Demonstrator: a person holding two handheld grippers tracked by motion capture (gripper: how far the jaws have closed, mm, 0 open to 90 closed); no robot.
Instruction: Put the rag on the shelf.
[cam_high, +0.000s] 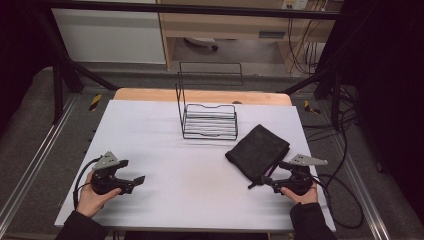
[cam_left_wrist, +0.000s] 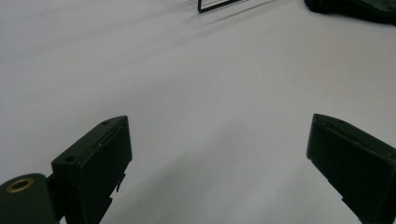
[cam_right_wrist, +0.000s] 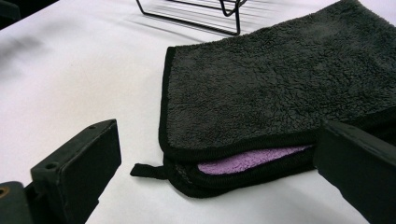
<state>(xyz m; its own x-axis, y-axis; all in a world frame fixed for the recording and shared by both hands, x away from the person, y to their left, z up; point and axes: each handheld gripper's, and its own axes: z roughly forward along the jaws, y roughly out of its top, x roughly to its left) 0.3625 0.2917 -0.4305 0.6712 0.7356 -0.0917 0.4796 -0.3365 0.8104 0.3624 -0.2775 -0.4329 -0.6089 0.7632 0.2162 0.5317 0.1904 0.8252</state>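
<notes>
The folded dark towel (cam_high: 258, 151) lies right of centre in the high view, its purple inner layer showing at the near fold. The right gripper (cam_right_wrist: 219, 163) sits just before that edge, jaws apart and empty; closing there might pinch only the top layer and unfold it. At lower left the left gripper (cam_high: 131, 175) rests low, jaws apart

Measured from the white table top (cam_high: 200, 150), the person's left hand (cam_high: 92, 197) holds the black two-jaw left gripper (cam_high: 134, 172) low over its near left part, jaws wide apart and bare. The right hand (cam_high: 302, 194) holds the black two-jaw right gripper (cam_high: 262, 176) over the near right part, jaws likewise spread, both forearms in dark sleeves.
</notes>
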